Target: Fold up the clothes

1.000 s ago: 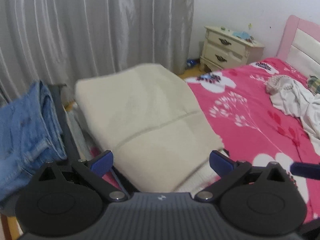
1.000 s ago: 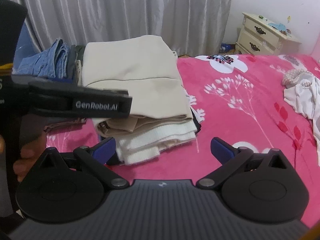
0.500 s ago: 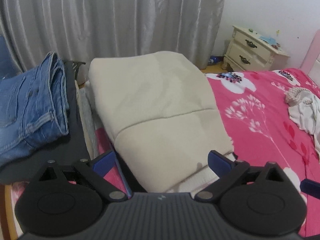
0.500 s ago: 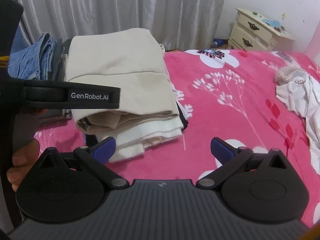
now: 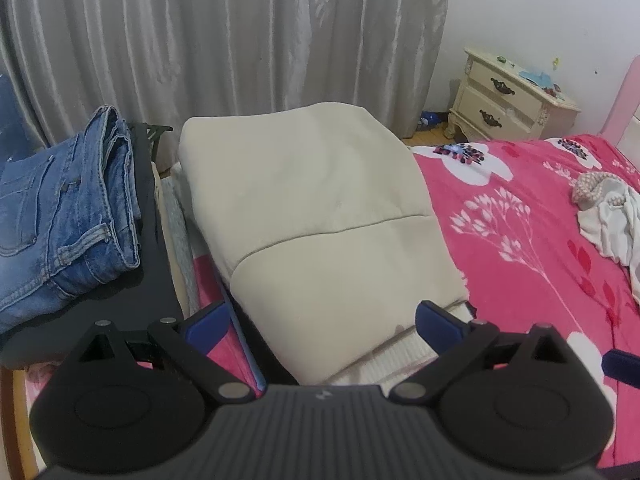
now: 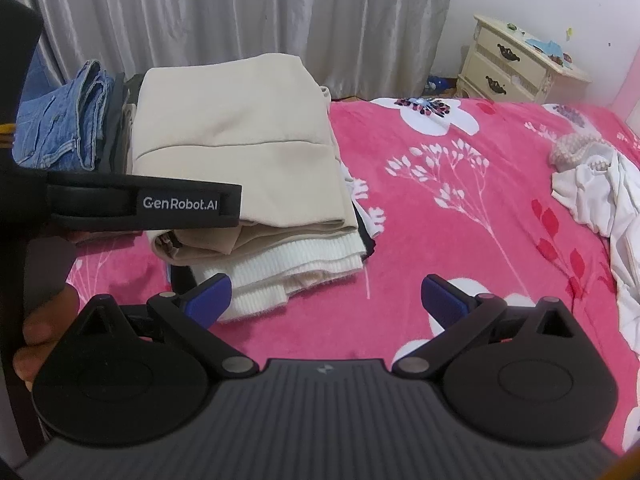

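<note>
A folded beige garment [image 5: 320,216] tops a stack of folded clothes [image 6: 256,240] on the pink flowered bed [image 6: 460,200]; white ribbed knitwear [image 6: 292,272] lies under it. My left gripper [image 5: 322,324] hovers open just over the stack's near edge, gripping nothing. My right gripper [image 6: 326,300] is open too, low over the blanket right of the stack. A crumpled white garment [image 6: 600,200] lies unfolded at the right. Folded blue jeans [image 5: 60,216] rest on dark clothing at the left.
Grey curtains [image 5: 224,40] hang behind the bed. A cream nightstand [image 6: 520,68] stands at the back right, by a pink headboard [image 5: 624,100]. The left gripper's handle with a hand [image 6: 44,328] on it fills the left of the right wrist view.
Both grippers have drawn back from the stack and turned slightly, so the beige pile sits more centred in the left view. Both stayed open.
</note>
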### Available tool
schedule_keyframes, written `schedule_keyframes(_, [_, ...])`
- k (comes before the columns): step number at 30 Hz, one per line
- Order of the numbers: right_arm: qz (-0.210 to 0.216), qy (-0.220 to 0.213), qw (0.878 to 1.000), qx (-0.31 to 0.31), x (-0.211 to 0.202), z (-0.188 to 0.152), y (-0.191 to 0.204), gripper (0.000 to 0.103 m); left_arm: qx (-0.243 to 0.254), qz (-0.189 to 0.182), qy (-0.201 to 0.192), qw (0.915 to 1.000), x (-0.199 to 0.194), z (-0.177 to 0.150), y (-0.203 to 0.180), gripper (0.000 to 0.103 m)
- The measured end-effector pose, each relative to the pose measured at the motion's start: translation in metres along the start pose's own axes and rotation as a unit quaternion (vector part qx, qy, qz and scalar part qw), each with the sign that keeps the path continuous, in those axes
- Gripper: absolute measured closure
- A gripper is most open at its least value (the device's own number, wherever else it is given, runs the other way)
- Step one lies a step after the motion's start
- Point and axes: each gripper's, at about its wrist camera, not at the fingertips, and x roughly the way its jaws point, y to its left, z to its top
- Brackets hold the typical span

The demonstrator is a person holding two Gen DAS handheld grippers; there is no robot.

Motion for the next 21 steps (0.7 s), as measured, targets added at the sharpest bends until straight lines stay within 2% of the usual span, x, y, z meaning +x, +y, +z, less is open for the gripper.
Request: schedule_keyframes(21, [-0.002,0.006,1.0,0.001,0.0039,0.0042,0.0015,0.002,0.007,-0.003,0.003,1.0,0.003,0.0,0.0009,0.003])
